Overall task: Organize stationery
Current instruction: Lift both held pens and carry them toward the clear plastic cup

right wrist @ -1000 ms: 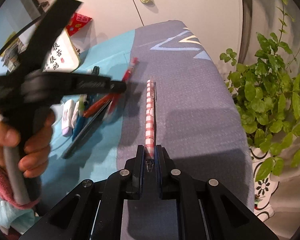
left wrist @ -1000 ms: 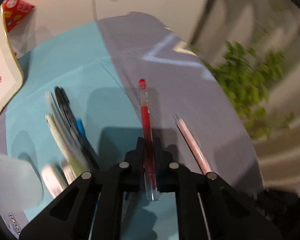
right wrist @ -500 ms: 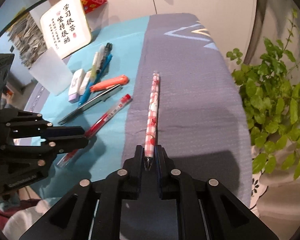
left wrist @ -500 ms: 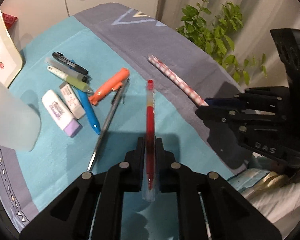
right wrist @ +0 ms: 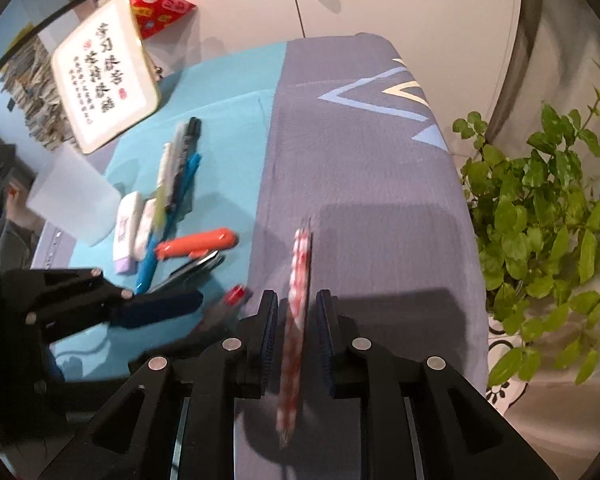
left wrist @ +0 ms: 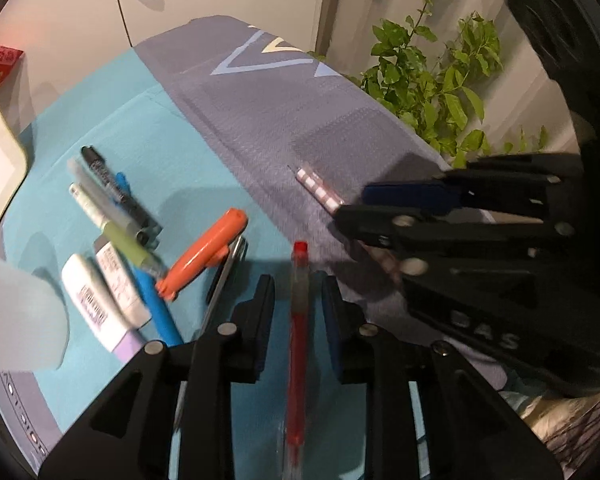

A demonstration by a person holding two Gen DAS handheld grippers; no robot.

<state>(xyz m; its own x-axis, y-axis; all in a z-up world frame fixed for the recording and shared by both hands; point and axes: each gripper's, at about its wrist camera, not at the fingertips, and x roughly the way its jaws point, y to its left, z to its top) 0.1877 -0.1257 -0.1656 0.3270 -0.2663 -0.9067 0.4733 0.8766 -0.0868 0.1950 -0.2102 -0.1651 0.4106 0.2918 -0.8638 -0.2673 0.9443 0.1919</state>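
In the left wrist view a red gel pen lies between the jaws of my left gripper. The jaws are opening, with a gap on each side of the pen. In the right wrist view a pink checked pen lies between the jaws of my right gripper, which are also opening and stand clear of it. The pen looks blurred. The right gripper shows close by on the left view's right side, over the checked pen's lower half. The left gripper sits beside the red pen's cap.
On the teal cloth lie an orange pen, a blue pen, a black marker, a green highlighter and two erasers. A translucent cup and a framed plaque stand behind. A potted plant is past the table's right edge.
Both grippers were shut on their pens and their jaws have now parted from them. The two grippers have drawn closer together, and the right view's pen has blurred.
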